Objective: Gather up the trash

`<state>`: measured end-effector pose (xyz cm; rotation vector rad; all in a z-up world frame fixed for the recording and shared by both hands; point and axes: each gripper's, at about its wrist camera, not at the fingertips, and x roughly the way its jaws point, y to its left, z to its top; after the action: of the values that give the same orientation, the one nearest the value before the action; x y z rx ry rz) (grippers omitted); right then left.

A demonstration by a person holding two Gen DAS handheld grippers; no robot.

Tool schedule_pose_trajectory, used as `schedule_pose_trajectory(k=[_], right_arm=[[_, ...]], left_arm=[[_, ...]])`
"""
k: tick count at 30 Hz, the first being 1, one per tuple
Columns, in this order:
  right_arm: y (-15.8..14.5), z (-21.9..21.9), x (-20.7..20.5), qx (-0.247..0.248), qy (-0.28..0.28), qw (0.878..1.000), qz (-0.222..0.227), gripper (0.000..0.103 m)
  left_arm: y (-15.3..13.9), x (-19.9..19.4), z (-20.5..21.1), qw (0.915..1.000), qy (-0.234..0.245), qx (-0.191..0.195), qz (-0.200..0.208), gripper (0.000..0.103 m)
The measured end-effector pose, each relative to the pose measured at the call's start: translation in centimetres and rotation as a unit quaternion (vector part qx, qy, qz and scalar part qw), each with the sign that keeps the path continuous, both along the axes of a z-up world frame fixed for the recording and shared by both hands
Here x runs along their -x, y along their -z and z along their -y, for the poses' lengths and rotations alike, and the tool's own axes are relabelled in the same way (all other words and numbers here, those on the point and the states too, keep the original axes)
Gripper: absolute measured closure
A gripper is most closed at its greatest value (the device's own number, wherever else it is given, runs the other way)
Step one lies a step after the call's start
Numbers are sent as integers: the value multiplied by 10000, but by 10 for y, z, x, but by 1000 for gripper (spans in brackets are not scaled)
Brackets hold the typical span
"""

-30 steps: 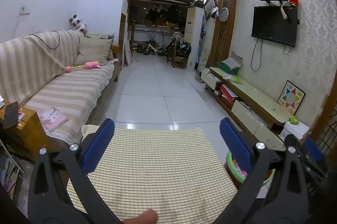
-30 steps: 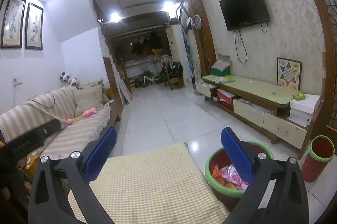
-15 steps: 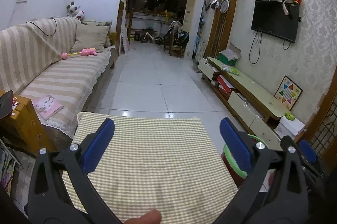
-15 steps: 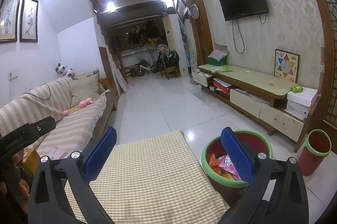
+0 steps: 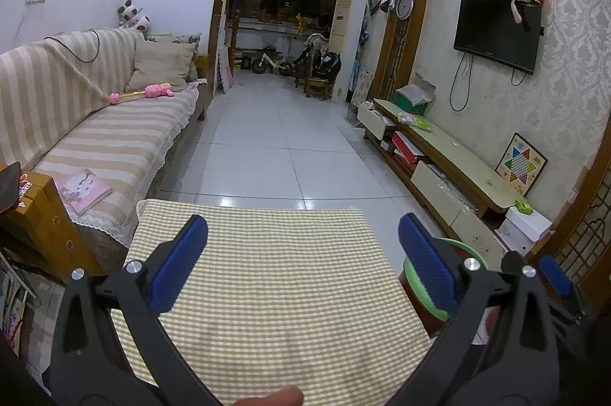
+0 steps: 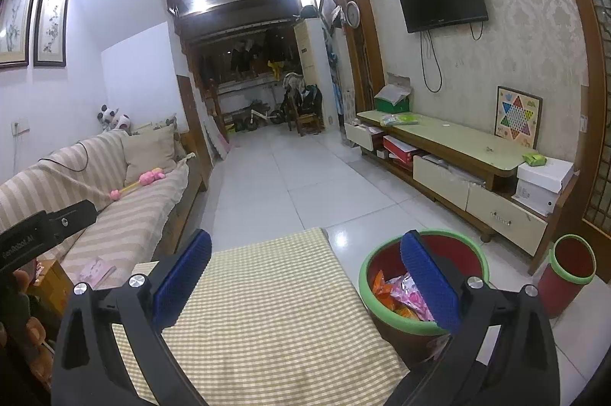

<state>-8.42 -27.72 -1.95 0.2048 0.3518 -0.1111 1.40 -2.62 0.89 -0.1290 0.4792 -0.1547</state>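
Both grippers hovering over the checked cloth [image 5: 267, 284], nothing grabbed.

Sofa [image 5: 107, 139] off to the left, TV bench [image 6: 450, 154] along the right wall, smaller red bin [image 6: 569, 272] far right. Left gripper [image 5: 301, 265] spread wide and empty, same for right gripper [image 6: 305, 280]. Trash [image 6: 401, 295] sitting inside the green-rimmed bin [image 6: 382, 253], just right of the cloth, partly hidden behind the right finger [image 6: 427, 284].
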Motion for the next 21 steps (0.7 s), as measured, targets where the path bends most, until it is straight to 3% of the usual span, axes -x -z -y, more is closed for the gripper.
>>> schedule_pose_trajectory(k=[21], right_arm=[[15, 2, -6, 74, -89, 9996, -273, 7]], left_arm=[[5, 0, -5, 10000, -5, -27, -34, 5]])
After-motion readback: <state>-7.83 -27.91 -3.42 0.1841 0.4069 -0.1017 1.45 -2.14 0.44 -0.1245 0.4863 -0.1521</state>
